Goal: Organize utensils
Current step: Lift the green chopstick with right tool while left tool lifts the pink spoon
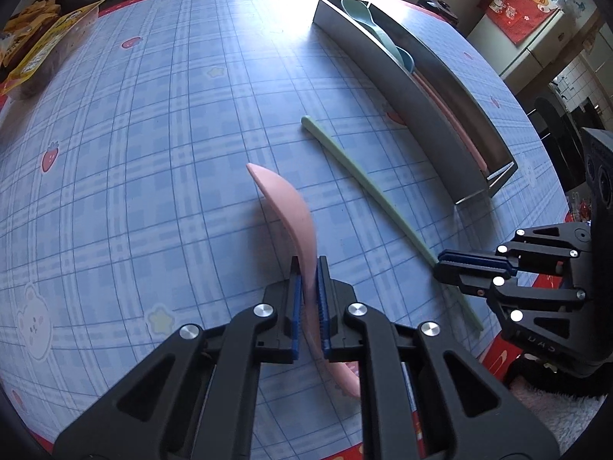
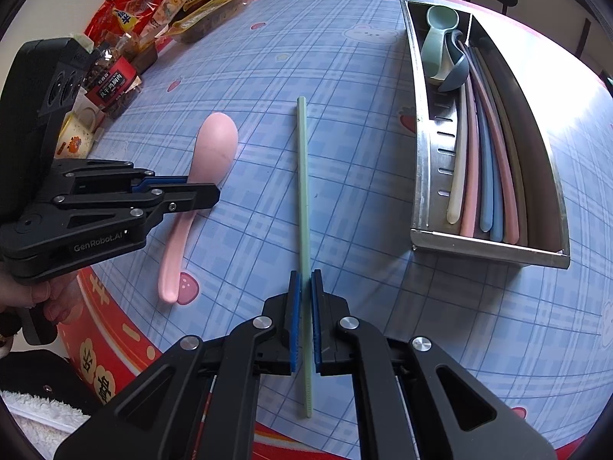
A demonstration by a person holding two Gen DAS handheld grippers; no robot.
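Observation:
My left gripper (image 1: 308, 268) is shut on the handle of a pink spoon (image 1: 285, 207); it also shows in the right wrist view (image 2: 208, 195), with the spoon (image 2: 214, 142) on or just above the blue checked tablecloth. My right gripper (image 2: 305, 280) is shut on a green chopstick (image 2: 302, 176) that lies along the table; it shows in the left wrist view (image 1: 440, 264) with the chopstick (image 1: 356, 170). A steel utensil tray (image 2: 425, 145) at the right holds several coloured chopsticks (image 2: 486, 176) and two spoons (image 2: 436, 42). The tray also appears in the left wrist view (image 1: 387, 65).
Snack packets (image 2: 161, 11) and a small jar (image 2: 113, 88) crowd the table's far left. The red table border (image 2: 115, 349) marks the near edge. A fridge with a red box (image 1: 521, 4) stands beyond the table.

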